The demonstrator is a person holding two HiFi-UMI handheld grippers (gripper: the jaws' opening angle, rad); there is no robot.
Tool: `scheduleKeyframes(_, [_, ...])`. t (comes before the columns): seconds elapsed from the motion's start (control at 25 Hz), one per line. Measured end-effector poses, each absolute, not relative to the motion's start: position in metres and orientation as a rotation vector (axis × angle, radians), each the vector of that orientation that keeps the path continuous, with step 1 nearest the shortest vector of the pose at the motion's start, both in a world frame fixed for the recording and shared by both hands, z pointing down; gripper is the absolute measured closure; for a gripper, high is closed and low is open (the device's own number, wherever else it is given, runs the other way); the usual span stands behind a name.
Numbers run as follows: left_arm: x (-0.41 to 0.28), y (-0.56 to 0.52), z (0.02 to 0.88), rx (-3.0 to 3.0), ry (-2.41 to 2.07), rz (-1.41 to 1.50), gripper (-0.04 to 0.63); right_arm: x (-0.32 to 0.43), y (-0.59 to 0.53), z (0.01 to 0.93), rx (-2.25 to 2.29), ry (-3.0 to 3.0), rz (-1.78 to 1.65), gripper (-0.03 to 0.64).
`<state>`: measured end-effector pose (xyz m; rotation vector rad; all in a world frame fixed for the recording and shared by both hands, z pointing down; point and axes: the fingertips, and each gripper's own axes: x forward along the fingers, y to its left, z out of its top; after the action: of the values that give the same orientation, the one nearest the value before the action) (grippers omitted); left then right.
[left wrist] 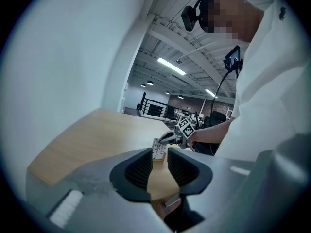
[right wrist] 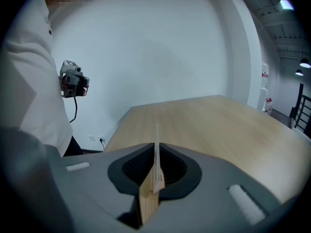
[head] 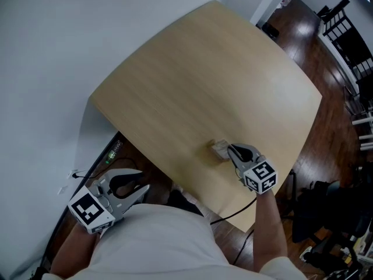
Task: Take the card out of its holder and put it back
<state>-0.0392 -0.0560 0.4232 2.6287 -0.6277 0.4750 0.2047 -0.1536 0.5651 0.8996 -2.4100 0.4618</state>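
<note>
A thin pale card [head: 219, 149] stands near the front edge of the light wooden table [head: 192, 80]. I cannot tell its holder apart from it. My right gripper [head: 230, 151] reaches it from the right. In the right gripper view the card [right wrist: 156, 132] stands edge-on between the pads, and the right gripper [right wrist: 156, 152] is shut on it. The left gripper view shows the card [left wrist: 159, 148] far off, with the right gripper [left wrist: 170, 138] at it. My left gripper [head: 139, 189] hangs off the table's near left side, open and empty [left wrist: 159, 165].
A white wall runs along the left. Dark wood floor lies to the right, with black chairs [head: 345, 22] at the far right and dark gear [head: 320, 214] near the table's right corner. A cable [head: 99, 169] trails on the floor below the table's left edge.
</note>
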Motion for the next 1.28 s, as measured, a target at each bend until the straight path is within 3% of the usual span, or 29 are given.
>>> scheduleKeyframes(0.2, [-0.042,-0.048,0.417,2.663,-0.589,0.464,0.491,0.208,-0.153,0.544,1.036,-2.394,0.407,0.538])
scheduleKeyframes(0.48, [-0.072,-0.026,0.397,2.736,-0.479,0.448,0.491,0.206,-0.113,0.479,1.364,-2.323,0.307,0.531])
scheduleKeyframes(0.92, [-0.171,0.071,0.401,2.781,-0.119,0.462,0.492,0.095,0.125,0.417,1.824,-2.198,0.492,0.500])
scheduleKeyframes(1.28, [-0.159,0.145,0.404,2.832,0.098,0.453,0.492,0.024,0.269,0.429,1.895,-2.107,0.535,0.495])
